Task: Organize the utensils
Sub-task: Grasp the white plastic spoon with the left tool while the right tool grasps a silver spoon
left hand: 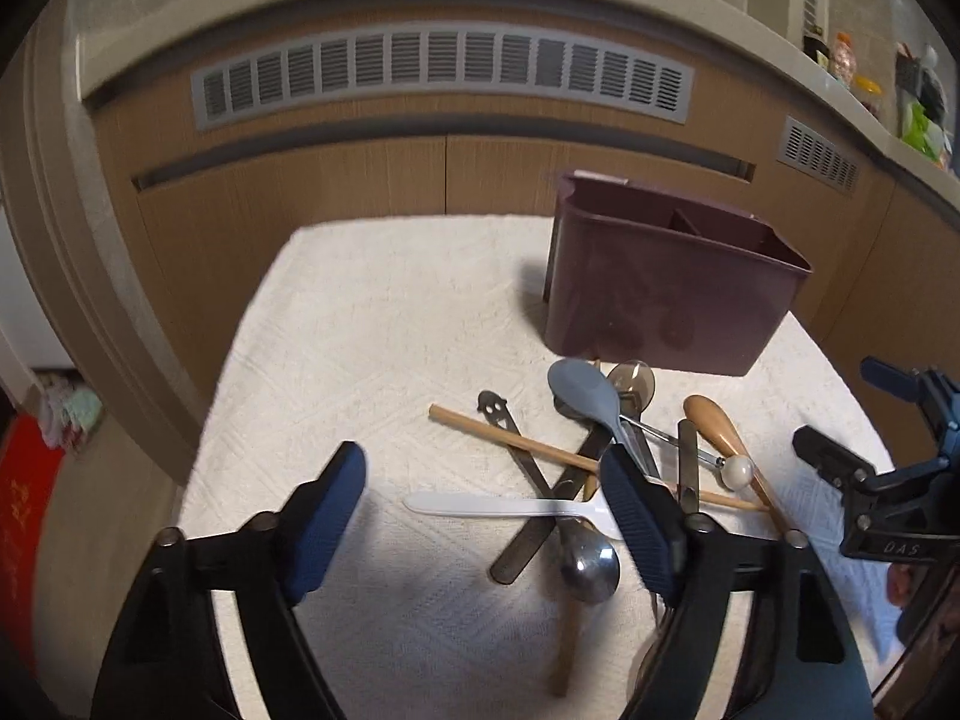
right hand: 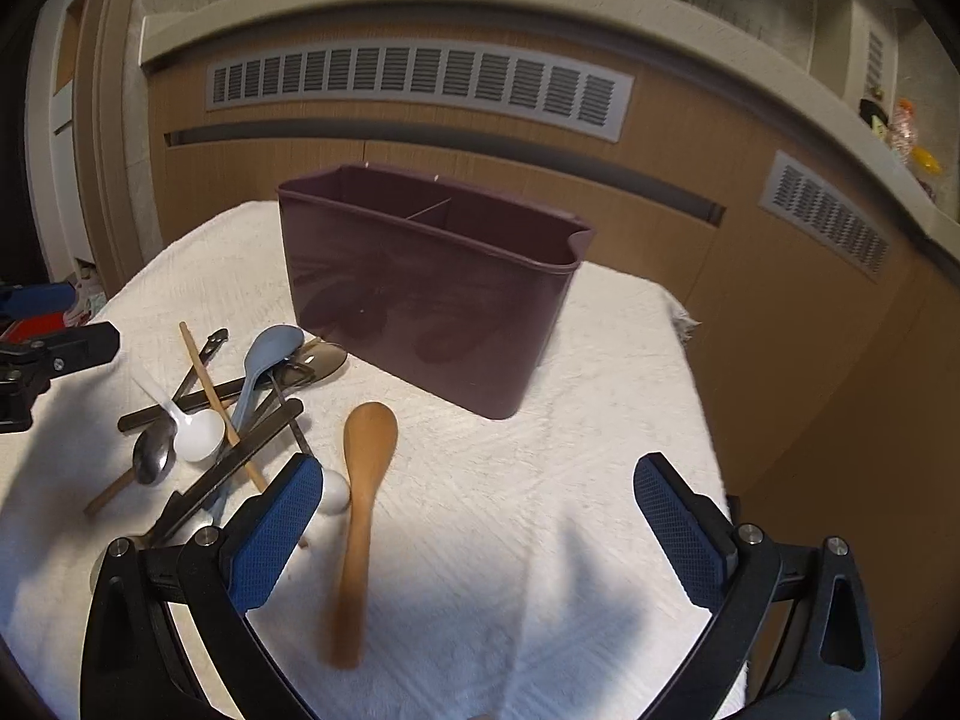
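Observation:
A dark purple utensil holder (left hand: 666, 288) (right hand: 432, 294) with a divider stands on the white cloth. In front of it lies a crossed pile of utensils: a grey-blue spoon (left hand: 585, 393) (right hand: 270, 354), a white plastic spoon (left hand: 510, 507) (right hand: 195, 432), a steel spoon (left hand: 588, 564) (right hand: 153, 456), a wooden chopstick (left hand: 510, 438) and dark flat handles. A wooden spoon (right hand: 366, 480) (left hand: 720, 429) lies apart, to the right of the pile. My left gripper (left hand: 483, 516) is open above the pile's near side. My right gripper (right hand: 477, 525) is open, just right of the wooden spoon.
A white textured cloth (right hand: 540, 420) covers the small table; its edges drop off at left and right. Wooden cabinets with grey vents (left hand: 438, 72) stand behind. The right gripper shows at the right edge of the left wrist view (left hand: 888, 468).

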Tool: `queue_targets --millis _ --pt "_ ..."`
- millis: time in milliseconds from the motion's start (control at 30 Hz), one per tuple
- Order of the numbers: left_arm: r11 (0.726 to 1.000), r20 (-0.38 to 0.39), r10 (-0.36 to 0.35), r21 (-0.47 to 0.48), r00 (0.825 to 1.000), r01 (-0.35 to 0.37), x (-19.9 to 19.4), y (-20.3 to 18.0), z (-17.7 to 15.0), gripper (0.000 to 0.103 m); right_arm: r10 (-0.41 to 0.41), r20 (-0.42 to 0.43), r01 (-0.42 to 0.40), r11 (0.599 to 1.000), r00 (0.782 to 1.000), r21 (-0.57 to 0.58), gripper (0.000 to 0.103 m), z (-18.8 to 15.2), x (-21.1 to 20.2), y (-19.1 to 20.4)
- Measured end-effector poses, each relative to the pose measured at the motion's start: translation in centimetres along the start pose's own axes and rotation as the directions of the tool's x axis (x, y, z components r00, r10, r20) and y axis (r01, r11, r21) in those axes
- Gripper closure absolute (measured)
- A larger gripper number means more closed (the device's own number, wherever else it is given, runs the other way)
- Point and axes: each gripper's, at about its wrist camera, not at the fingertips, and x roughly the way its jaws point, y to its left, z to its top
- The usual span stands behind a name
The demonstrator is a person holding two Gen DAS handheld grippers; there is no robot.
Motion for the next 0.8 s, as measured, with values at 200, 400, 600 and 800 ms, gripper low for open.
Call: queue_targets --millis 200,400,600,800 --pt "0.999 -0.015 -0.013 -0.044 1.000 0.012 0.7 1.6 -0.3 0.060 0.126 -0.033 -0.130 0.981 0.991 -0.142 0.038 1.1 1.8 3.0" --pt "0.996 -0.096 -0.092 -0.022 0.991 0.090 2.6 2.0 0.1 0.060 0.208 -0.145 -0.224 0.968 0.967 -0.110 0.063 1.8 3.9 3.4" --pt "0.987 -0.174 -0.149 -0.093 0.973 0.135 4.8 2.4 -0.2 0.060 0.215 -0.124 -0.226 0.971 0.969 -0.082 0.053 -0.1 2.4 3.7" --pt "0.973 -0.237 -0.230 -0.080 0.944 0.217 2.7 1.1 -2.5 0.060 0.328 -0.181 -0.335 0.942 0.927 -0.008 0.054 -1.0 1.3 5.5"
